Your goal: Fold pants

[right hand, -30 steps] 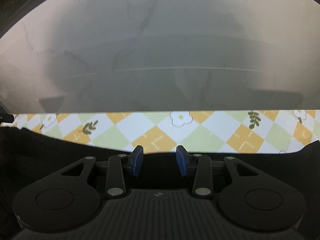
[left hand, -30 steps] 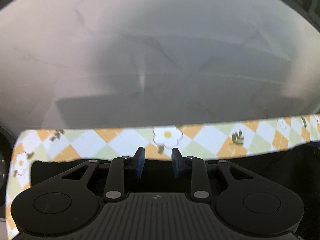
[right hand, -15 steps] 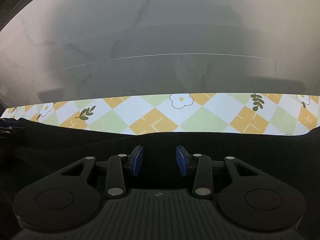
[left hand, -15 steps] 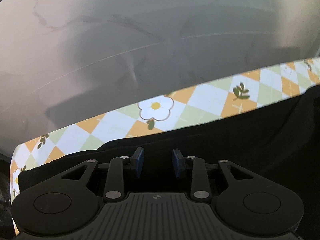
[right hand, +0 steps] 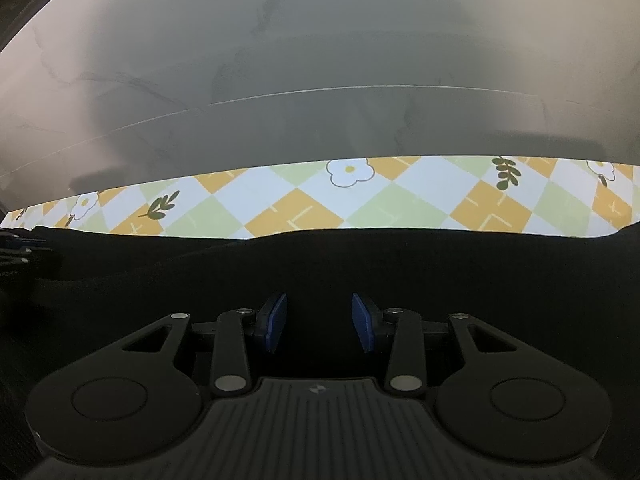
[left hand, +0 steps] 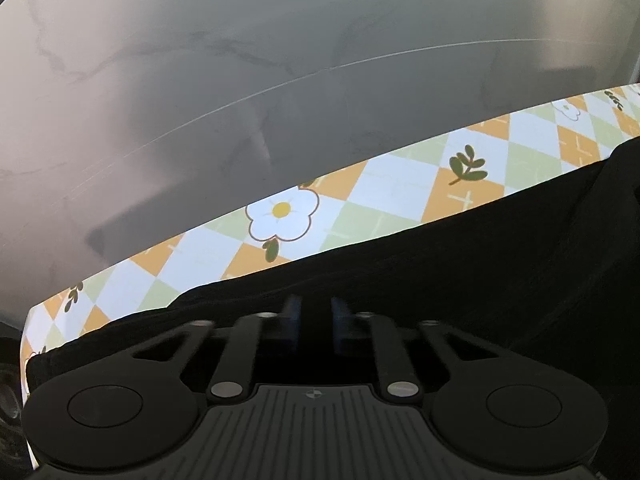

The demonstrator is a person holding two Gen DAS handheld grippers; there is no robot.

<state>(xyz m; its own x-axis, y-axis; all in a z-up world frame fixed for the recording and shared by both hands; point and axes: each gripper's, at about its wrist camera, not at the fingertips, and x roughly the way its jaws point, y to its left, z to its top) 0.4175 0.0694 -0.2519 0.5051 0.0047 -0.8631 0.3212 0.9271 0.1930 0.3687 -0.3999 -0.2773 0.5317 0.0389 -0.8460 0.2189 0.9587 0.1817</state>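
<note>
the left gripper point(left hand: 312, 322) has dropped closer onto the black pants point(left hand: 460, 280) and its fingers have pinched narrow, seemingly on cloth near the edge by the patterned desk point(left hand: 360, 208) strip. the right gripper point(right hand: 319, 328) stays half wide over them, gripping nothing.

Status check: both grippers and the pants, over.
Left gripper closing on black pants near their edge. Right gripper open above the pants, not gripping. Patterned tablecloth beyond the fabric, nothing seen in the way.
</note>
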